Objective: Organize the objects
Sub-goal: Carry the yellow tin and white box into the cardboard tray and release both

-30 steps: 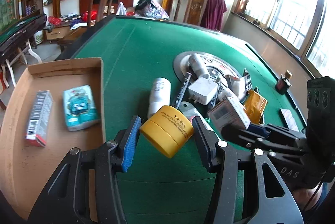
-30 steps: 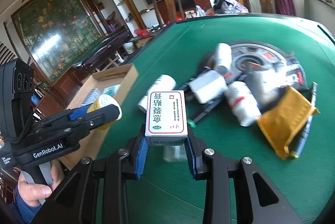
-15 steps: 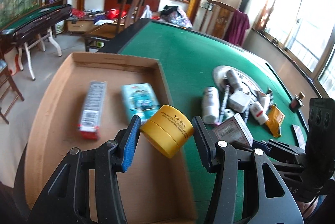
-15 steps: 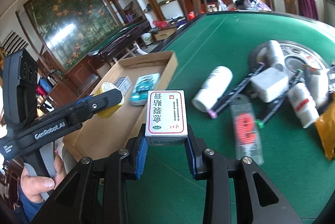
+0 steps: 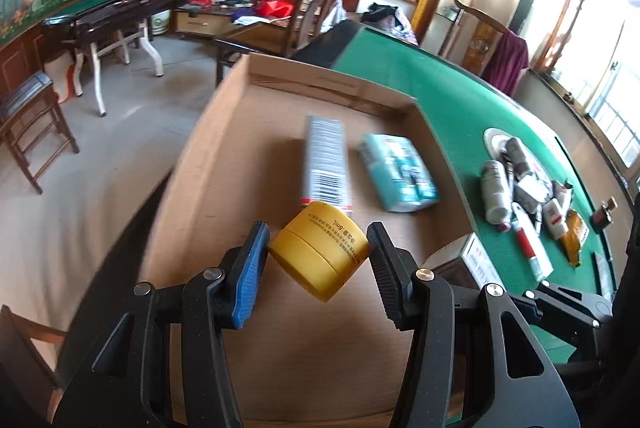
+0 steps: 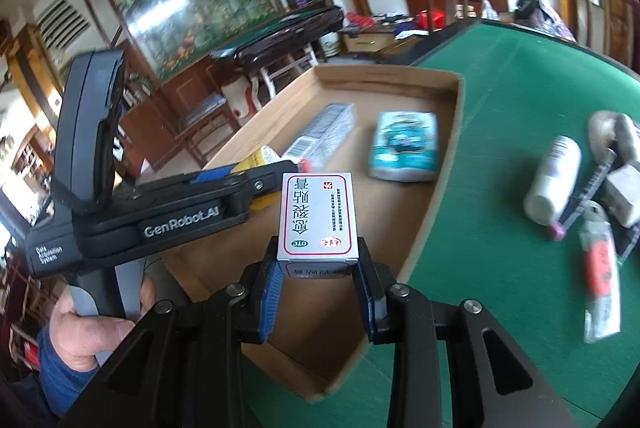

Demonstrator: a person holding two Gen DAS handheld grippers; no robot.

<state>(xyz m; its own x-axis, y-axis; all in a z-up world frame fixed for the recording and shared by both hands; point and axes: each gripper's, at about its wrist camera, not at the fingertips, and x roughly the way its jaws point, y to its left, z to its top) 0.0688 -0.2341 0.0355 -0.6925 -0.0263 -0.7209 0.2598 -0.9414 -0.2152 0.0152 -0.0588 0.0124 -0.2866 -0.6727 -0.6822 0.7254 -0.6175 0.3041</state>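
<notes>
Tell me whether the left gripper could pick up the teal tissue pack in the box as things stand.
Probably not yet: the left gripper is already shut on the yellow jar. The teal tissue pack lies uncovered on the cardboard box floor, so the path itself looks free.

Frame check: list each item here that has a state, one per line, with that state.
left gripper: shut on yellow jar
yellow jar: lid on, tilted, held over the cardboard tray
right gripper: shut on white medicine box
white medicine box: closed, held upright
cardboard tray: open-topped, holds two packs
barcoded box: lying flat in tray
teal tissue pack: lying flat in tray
white bottle: lying on its side
</notes>
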